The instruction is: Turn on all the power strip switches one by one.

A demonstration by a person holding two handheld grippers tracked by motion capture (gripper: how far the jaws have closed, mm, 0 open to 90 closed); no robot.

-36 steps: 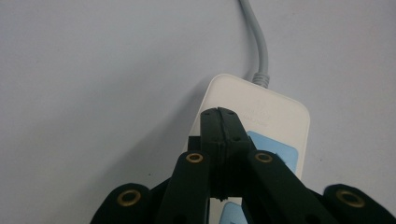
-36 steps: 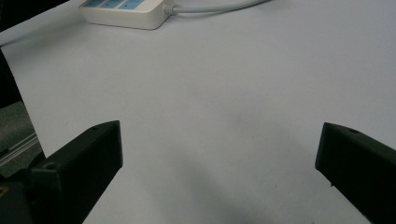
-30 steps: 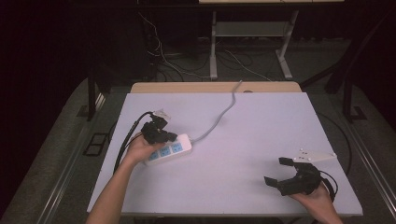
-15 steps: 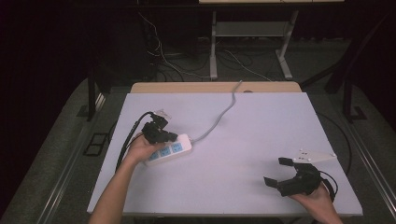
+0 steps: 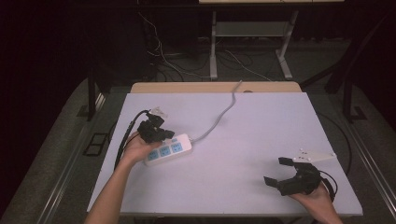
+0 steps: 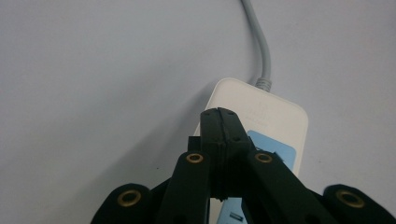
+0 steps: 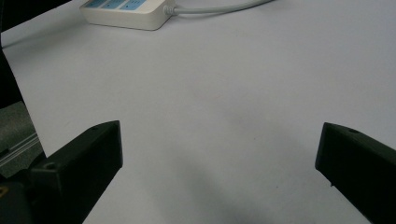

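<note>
A white power strip point(image 5: 170, 149) with blue socket panels lies on the left half of the white table point(image 5: 243, 140). Its grey cable point(image 5: 219, 116) runs off toward the far edge. My left gripper point(image 5: 159, 133) hovers over the strip's near-left end, jaws pressed together with nothing visible between them. In the left gripper view the shut tips point(image 6: 219, 114) sit just above the strip point(image 6: 275, 116), near where the cable point(image 6: 261, 46) enters. My right gripper point(image 5: 275, 170) rests open at the front right, far from the strip. The right gripper view has the jaws point(image 7: 219, 137) wide apart and the strip point(image 7: 126, 14) far off.
The left gripper's black cable point(image 5: 128, 130) loops over the table's left side. A wooden strip point(image 5: 215, 87) borders the far edge. Beyond it stand a metal frame point(image 5: 250, 46) and floor cables on the dark floor.
</note>
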